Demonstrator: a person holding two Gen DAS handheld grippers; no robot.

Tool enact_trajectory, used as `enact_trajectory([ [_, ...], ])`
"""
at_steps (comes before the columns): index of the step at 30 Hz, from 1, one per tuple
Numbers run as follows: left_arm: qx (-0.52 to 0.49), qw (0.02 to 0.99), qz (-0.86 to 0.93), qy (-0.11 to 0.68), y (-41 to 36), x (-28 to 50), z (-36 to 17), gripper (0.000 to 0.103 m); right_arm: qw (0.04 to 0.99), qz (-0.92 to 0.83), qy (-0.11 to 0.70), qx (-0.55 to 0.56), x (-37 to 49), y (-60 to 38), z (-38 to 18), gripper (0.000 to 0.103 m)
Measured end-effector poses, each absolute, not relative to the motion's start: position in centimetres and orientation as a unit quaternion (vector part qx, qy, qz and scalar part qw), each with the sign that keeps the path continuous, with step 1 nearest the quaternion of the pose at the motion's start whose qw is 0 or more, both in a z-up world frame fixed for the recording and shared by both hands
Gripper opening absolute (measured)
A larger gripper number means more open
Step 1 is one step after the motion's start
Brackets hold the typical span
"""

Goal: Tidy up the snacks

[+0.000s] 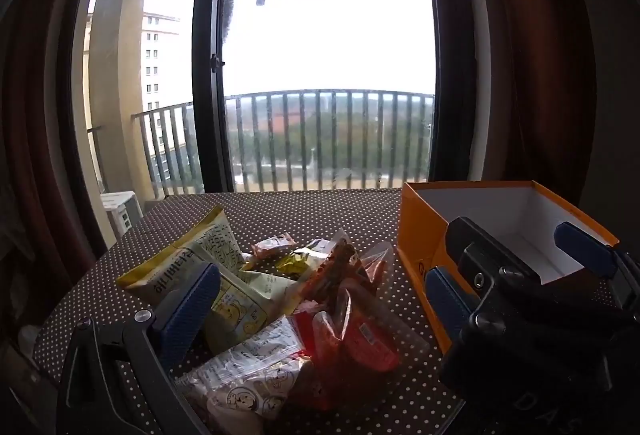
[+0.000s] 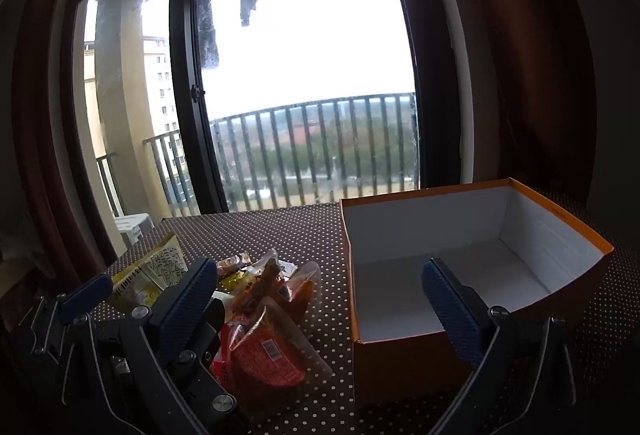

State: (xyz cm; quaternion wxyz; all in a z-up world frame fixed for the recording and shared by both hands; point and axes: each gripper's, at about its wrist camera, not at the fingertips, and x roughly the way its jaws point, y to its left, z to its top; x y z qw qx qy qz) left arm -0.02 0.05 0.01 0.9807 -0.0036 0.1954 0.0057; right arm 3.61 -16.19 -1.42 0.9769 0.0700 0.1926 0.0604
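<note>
A pile of snacks lies on the dotted brown tablecloth (image 1: 312,211): a yellow bag (image 1: 200,255), a white cartoon packet (image 1: 248,375), red packets (image 1: 360,339) and two small packets (image 1: 272,247) at the back. My left gripper (image 1: 320,299) hangs open above the pile, touching nothing. To the right stands an orange box (image 2: 400,363) with a white, empty inside. In front of and above the box's near wall my right gripper (image 2: 320,301) is open and holds nothing. The red packets (image 2: 272,359) lie just left of the box. One blue finger (image 2: 84,293) of the left gripper shows at the left.
A glass balcony door (image 1: 328,55) with a railing behind it stands past the table's far edge. Dark red curtains (image 1: 532,75) hang on both sides. Bare cloth (image 2: 288,231) lies behind the snacks and left of the box.
</note>
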Motion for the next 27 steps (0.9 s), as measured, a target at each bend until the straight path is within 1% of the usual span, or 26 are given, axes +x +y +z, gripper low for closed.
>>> enact_trajectory([
  [1, -0.007, 0.980, 0.007, 0.196, 0.1, -0.1, 0.0, 0.102, 0.970, 0.071, 0.221, 0.069, 4.5, -13.5, -1.3, 0.103],
  [8, -0.025, 0.980, 0.022, 0.197, 0.8, -1.0, 0.4, 0.102, 0.970, 0.073, 0.225, 0.066, 3.6, -15.3, -1.2, 0.103],
  [9, -0.005, 0.978, 0.005, 0.210, 0.6, -0.2, 0.0, 0.102, 0.969, 0.074, 0.225, 0.067, 3.6, -15.4, -1.3, 0.103],
  [12, -0.001, 0.978, 0.009, 0.209, 0.4, 0.0, -0.3, 0.102, 0.969, 0.073, 0.228, 0.068, 3.6, -15.3, -1.3, 0.103],
  [27, -0.004, 0.978, 0.007, 0.210, 0.5, -0.1, -0.4, 0.102, 0.968, 0.070, 0.231, 0.069, 3.6, -15.4, -1.3, 0.103],
])
